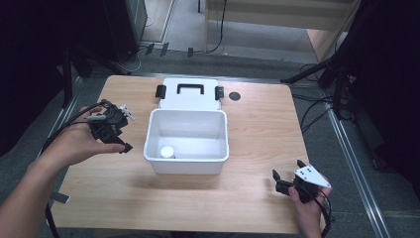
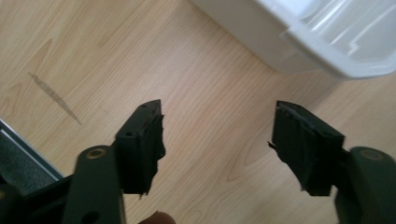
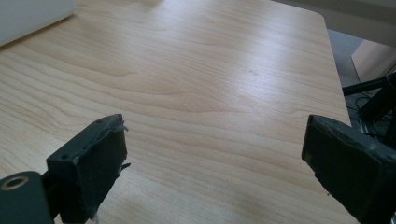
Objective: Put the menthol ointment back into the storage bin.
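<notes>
Evidently hovering with nothing held: left hand-held gripper (image 1: pixel 119 136) at left centre of the high view, just beside the white plastic storage box (image 1: pixel 186 171), jaws standing apart over bare bench (image 2: pixel 93 60) with nothing between them. Right hand-held gripper (image 1: pixel 285 181) sitting low at lower right of the high view, well apart from the box, jaws spread wide and empty over the wood (image 3: pixel 210 93).

Small white round object (image 1: pixel 167 151) resting on the box floor, near the front-left corner; hard to tell what it is. Hinged lid (image 1: pixel 189 94) lying open behind the box, black handle and latches facing up.

Risks, judging from here: clipping the box's near wall with the left jaws and shoving the light box across the bench, given how close they are to its side; catching the rim on the way in; pinching only the edge of the small round piece and flicking it away, given its low profile against the floor.

Left hand (image 1: pixel 81 144) gripping from behind, wrist turned, jaws pointing right and downward toward the box. Right hand (image 1: pixel 309 208) entering from the bottom edge, jaws aiming up-left.
</notes>
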The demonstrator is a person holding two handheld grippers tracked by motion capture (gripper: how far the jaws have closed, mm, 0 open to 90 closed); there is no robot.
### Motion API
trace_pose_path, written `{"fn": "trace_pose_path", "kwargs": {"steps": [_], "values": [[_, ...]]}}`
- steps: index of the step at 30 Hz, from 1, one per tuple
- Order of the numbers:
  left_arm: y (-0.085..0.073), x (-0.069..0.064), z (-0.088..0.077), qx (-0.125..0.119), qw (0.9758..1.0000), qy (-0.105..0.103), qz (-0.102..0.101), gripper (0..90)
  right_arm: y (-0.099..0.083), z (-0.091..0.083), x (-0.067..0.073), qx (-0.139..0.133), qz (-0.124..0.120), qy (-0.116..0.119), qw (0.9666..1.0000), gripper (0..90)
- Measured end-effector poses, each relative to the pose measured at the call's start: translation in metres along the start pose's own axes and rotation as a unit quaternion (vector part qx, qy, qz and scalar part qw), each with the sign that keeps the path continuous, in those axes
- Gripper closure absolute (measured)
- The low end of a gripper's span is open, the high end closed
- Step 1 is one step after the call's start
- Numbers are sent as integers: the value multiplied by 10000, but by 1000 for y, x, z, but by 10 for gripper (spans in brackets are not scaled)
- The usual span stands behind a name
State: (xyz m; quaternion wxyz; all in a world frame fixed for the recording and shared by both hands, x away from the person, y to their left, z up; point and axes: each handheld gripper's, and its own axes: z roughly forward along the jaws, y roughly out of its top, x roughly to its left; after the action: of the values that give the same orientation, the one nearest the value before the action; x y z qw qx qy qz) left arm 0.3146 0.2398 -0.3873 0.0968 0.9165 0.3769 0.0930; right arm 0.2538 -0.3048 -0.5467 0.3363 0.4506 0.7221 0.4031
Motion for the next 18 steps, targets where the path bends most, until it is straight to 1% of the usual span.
{"fn": "trace_pose_path", "kwargs": {"steps": [2,4,6,7,8,9,10,11,12,14,15,16,17,18], "values": [[-7,1,4,-80,9999,82,-105,262,0,0,0,-2,-3,-4,10000,69],[-15,1,8,-216,9995,111,-193,214,0,0,0,3,-8,-6,10000,69],[-23,0,12,-384,9986,158,-326,162,0,0,0,3,-6,-5,10000,69],[-32,-1,17,-492,9974,201,-477,137,0,0,0,8,-15,-6,10000,69],[-32,-1,17,-492,9974,201,-477,124,0,0,0,10,-15,-6,10000,69],[-36,-2,20,-548,9966,264,-548,124,0,0,0,10,-15,-6,10000,69],[-41,-2,23,-583,9962,295,-580,100,0,0,0,11,-17,-7,10000,69],[-45,-3,26,-643,9955,296,-626,94,0,0,0,7,-22,-6,10000,69],[-50,-3,29,-743,9945,303,-666,92,0,0,0,9,-23,-8,10000,69],[-59,-5,34,-945,9913,318,-854,40,0,0,0,18,-26,-11,10000,69],[-63,-6,36,-1051,9900,314,-888,40,0,0,0,18,-26,-11,10000,69],[-68,-7,39,-1163,9883,293,-941,14,0,0,0,21,-30,-14,10000,69],[-76,-9,43,-1343,9849,307,-1050,0,0,0,0,21,-28,-14,10000,69],[-81,-10,46,-1460,9828,384,-1068,0,0,0,0,25,-28,-15,10000,69]]}}
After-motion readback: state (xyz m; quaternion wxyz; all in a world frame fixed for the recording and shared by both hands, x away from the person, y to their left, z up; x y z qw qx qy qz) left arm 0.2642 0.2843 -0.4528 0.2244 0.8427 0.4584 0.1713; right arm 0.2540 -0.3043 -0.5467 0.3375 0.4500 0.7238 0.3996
